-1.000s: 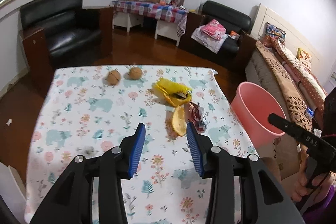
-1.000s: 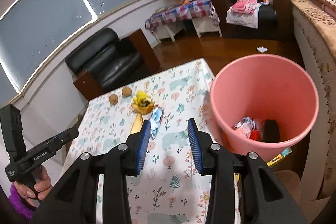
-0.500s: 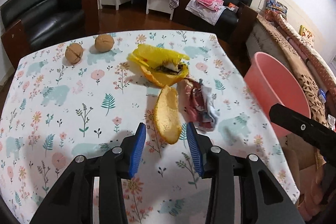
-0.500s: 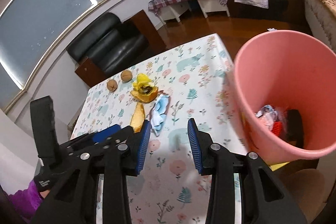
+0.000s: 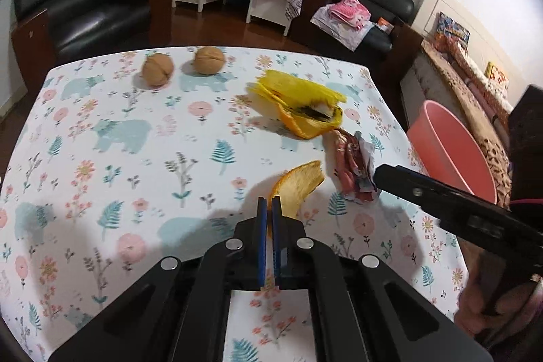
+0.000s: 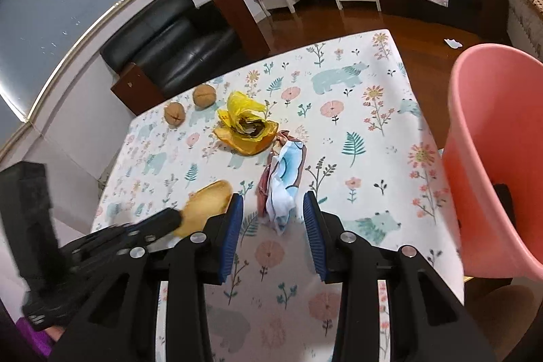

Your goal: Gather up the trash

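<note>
Now the left tongs point(image 5: 268, 209) are closed on the near end of a curved orange peel point(image 5: 298, 189), which lies on the flower-patterned bench point(image 5: 101, 131). The right tongs point(image 6: 273, 219) are spread open with nothing between them, poised just short of a crumpled wrapper point(image 6: 281, 182) that lies beside the peel, on the side toward the pink bin point(image 6: 492, 158). That bin stands just off the bench's edge, on the wrapper's side. Farther from the bin than the wrapper, a yellow plastic bag point(image 5: 302, 104) sits crumpled on another piece of peel, and beyond it two walnuts point(image 5: 183, 65) rest side by side. The step in hand appears to be picking up the peel. Next, the left tongs likely need to lift and carry it over the bin's rim, while the right tongs move forward around the wrapper and close.
</note>
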{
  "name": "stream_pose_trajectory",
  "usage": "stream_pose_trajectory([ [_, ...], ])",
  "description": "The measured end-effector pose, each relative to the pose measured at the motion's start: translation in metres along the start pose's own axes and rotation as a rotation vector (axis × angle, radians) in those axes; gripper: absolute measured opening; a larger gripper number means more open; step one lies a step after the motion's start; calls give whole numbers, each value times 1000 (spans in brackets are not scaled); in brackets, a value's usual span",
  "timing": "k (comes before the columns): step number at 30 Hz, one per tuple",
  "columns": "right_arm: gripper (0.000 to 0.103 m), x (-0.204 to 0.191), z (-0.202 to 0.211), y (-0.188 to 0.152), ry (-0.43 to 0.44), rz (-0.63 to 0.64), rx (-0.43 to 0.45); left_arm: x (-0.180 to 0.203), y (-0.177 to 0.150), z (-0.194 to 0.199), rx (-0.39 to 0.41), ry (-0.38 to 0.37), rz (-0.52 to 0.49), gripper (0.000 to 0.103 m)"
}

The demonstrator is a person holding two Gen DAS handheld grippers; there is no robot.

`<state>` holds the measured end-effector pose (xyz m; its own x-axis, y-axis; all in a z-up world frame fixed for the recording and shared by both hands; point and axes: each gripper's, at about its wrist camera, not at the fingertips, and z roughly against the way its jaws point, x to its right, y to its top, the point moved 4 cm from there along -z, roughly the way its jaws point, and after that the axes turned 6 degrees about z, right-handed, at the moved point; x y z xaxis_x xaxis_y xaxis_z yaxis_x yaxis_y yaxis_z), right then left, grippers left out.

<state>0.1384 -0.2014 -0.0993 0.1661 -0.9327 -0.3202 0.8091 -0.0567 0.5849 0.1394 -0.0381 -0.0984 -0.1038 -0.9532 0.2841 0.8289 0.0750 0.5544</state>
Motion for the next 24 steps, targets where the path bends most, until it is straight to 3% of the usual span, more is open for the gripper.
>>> stream_pose_trajectory([
  [5,37,6,-12,-2,-11,-11,-25,-10,1,9,10,-4,20,1],
  [9,11,12,-13,-6,-7,-16,-43,-15,-1,13,6,-3,27,1],
  [15,6,15,2,-11,7,12,-32,-16,-9,21,-31,-28,17,2],
  [19,6,17,17,-15,12,23,-9,-20,-14,25,-39,-14,10,27],
  [24,6,20,32,-20,22,18,13,-22,-11,20,-41,18,20,32],
])
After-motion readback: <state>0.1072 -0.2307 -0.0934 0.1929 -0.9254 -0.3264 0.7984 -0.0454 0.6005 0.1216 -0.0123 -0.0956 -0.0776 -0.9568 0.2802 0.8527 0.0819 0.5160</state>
